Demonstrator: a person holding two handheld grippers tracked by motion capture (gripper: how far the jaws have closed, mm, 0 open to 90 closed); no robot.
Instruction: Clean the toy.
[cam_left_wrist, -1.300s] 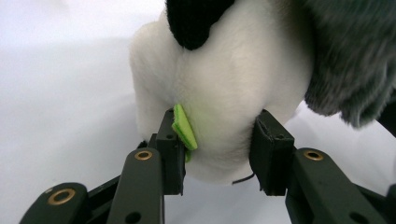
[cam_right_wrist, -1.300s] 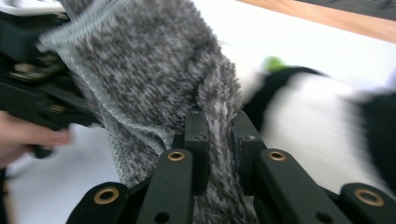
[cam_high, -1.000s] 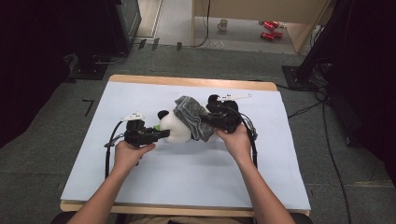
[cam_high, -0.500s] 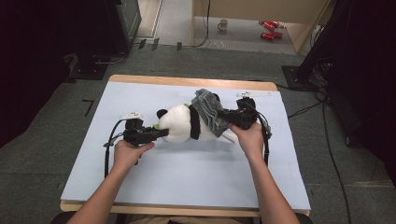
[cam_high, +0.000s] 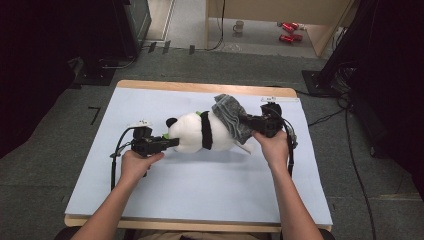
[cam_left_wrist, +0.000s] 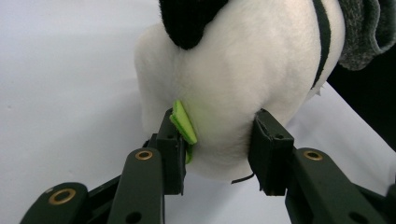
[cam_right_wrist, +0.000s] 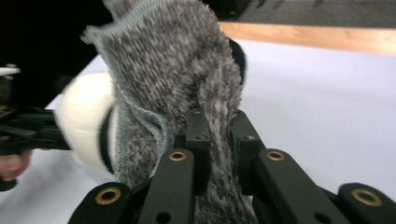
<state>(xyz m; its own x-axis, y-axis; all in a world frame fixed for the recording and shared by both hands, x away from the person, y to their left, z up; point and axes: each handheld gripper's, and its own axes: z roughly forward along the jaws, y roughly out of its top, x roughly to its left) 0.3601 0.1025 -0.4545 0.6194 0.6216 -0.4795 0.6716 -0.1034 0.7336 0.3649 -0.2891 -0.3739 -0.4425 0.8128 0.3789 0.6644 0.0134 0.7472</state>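
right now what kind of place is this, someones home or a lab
Most likely a lab or recording workspace, not a home. A plain table stands on grey carpet, cables trail over the floor beside dark equipment stands, and a person works on a toy panda with two hand-held grippers.

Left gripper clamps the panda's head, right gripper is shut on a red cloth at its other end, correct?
Not quite: the cloth is grey, not red, as the right gripper view shows. The rest holds: left gripper clamps the panda at its head, right gripper is shut on the cloth.

Open mat before the panda; nothing obstructs
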